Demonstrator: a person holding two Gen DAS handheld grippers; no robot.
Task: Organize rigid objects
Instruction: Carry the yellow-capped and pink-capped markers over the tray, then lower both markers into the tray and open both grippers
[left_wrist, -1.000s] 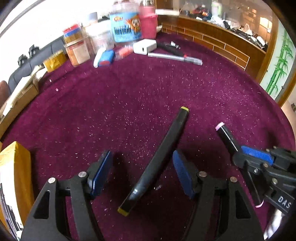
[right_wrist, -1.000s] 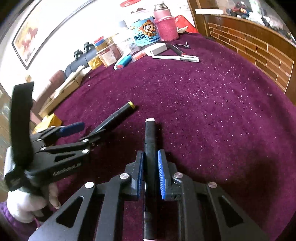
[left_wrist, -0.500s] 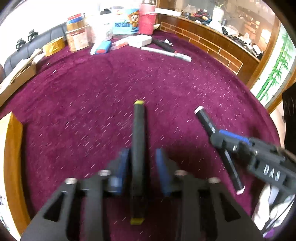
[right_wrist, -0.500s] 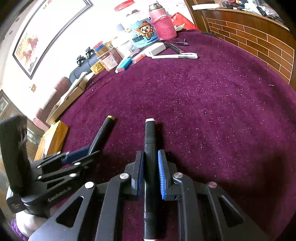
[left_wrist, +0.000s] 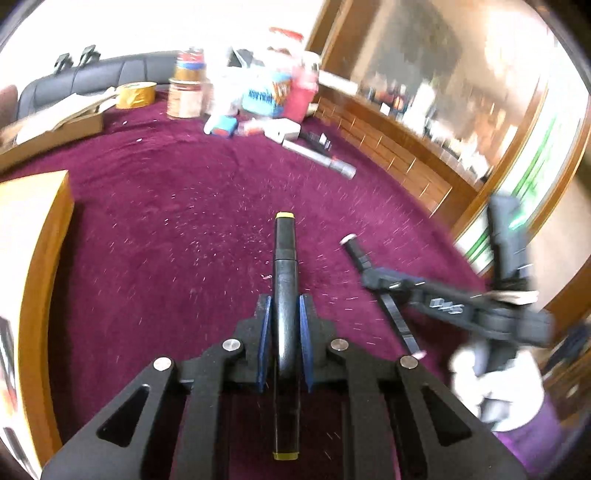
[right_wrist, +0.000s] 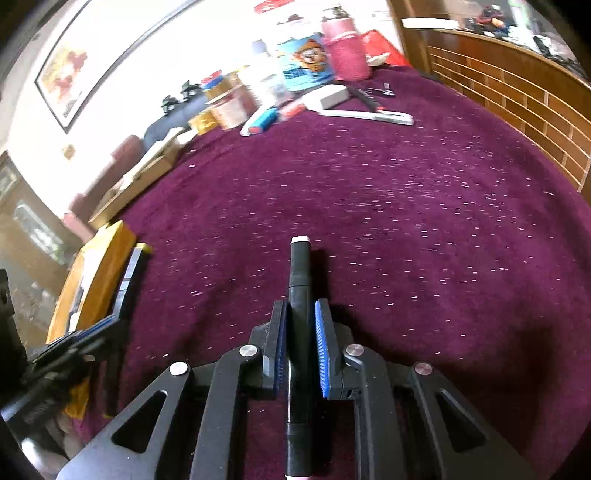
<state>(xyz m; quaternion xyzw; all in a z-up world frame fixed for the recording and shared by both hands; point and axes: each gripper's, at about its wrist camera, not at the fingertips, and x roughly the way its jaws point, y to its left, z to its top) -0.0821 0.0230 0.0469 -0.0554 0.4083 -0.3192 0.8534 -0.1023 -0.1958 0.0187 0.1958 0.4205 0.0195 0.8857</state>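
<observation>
A black marker with yellow end caps (left_wrist: 284, 243) sits between the blue pads of my left gripper (left_wrist: 284, 306), whose jaws are closing and press on its barrel. It is held above the purple tablecloth (left_wrist: 166, 240) and points away from me. My right gripper (right_wrist: 301, 310) is shut on a black marker with pink-white caps (right_wrist: 300, 258). In the left wrist view the right gripper (left_wrist: 373, 275) and its marker (left_wrist: 354, 249) hang to the right, held by a white-gloved hand (left_wrist: 491, 380). The right wrist view has the left gripper (right_wrist: 107, 328) at the lower left edge.
A yellow cardboard box (left_wrist: 33, 229) lies at the table's left edge. At the far side stand jars (left_wrist: 186, 92), a blue tin (left_wrist: 266, 96), a pink flask (left_wrist: 304, 92), a white box (left_wrist: 282, 129) and a silver utility knife (left_wrist: 321, 158). A wooden rail (left_wrist: 399, 155) curves along the right.
My left gripper has shut on the yellow-capped marker, lifted it off the cloth and swung towards the yellow box. The right gripper keeps its marker and has barely moved.
</observation>
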